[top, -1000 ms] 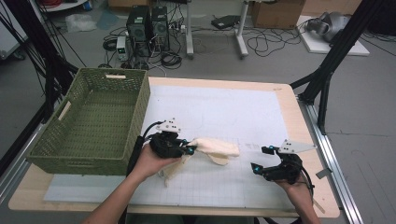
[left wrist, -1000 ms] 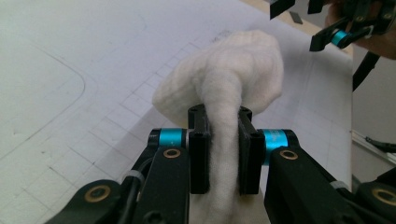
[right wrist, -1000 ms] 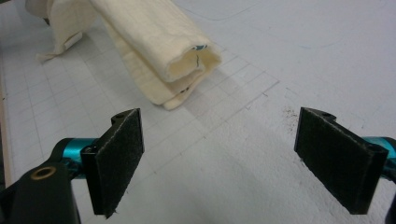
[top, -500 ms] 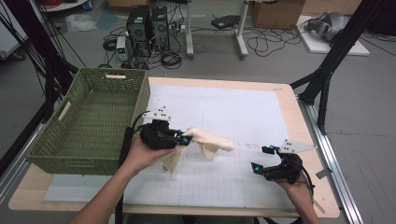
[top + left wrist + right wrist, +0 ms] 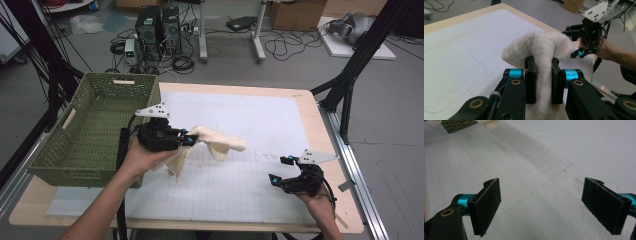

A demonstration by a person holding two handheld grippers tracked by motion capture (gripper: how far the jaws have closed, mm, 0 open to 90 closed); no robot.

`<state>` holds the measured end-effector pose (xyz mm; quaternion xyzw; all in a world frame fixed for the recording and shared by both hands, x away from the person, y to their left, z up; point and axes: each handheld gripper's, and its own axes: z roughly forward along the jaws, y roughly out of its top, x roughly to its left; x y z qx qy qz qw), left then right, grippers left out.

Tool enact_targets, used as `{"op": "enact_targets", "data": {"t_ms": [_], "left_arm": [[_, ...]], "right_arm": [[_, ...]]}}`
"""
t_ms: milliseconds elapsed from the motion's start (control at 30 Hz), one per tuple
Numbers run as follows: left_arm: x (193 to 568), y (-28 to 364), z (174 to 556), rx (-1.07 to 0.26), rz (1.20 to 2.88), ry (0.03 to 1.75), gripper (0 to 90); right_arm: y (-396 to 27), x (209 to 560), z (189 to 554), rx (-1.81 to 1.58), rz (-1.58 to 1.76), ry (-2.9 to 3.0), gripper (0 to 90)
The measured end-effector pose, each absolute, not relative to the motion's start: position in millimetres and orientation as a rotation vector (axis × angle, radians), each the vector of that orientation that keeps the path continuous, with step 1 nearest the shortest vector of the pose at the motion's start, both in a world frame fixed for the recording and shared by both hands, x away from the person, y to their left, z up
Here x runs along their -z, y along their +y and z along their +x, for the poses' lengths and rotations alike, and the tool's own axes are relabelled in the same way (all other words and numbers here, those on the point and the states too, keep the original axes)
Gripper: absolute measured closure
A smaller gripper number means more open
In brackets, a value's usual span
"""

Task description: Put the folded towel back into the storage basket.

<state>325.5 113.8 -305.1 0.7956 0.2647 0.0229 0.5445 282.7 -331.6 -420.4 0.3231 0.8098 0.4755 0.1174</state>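
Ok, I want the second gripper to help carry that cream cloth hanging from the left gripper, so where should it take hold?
Probably the free end of the cream cloth that sticks out toward the right gripper. It juts sideways off the table, so open jaws could come in level from the right and close across it. The left gripper already pinches a bunched fold, and the tail below it hangs limp.

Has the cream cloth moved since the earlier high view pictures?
Yes. The cream cloth, clamped in the left hand-held gripper, has come up off the mat and shifted left toward the green basket.
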Motion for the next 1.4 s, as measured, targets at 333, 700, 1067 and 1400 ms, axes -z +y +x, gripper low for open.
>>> {"op": "enact_targets", "data": {"t_ms": [333, 700, 1067, 1400], "left_arm": [[289, 127, 325, -0.058, 1.860, 0.630, 78.0], [278, 144, 328, -0.069, 1.846, 0.645, 78.0], [267, 166, 329, -0.066, 1.806, 0.664, 78.0], [256, 184, 328, -0.092, 1.792, 0.676, 77.9]], "right_arm": [[-332, 421, 283, -1.390, 0.941, 2.368, 15.1], [-331, 421, 284, -1.385, 0.943, 2.371, 15.1], [-331, 421, 284, -1.383, 0.942, 2.375, 15.1], [-331, 421, 285, -1.380, 0.946, 2.376, 15.1]]}}
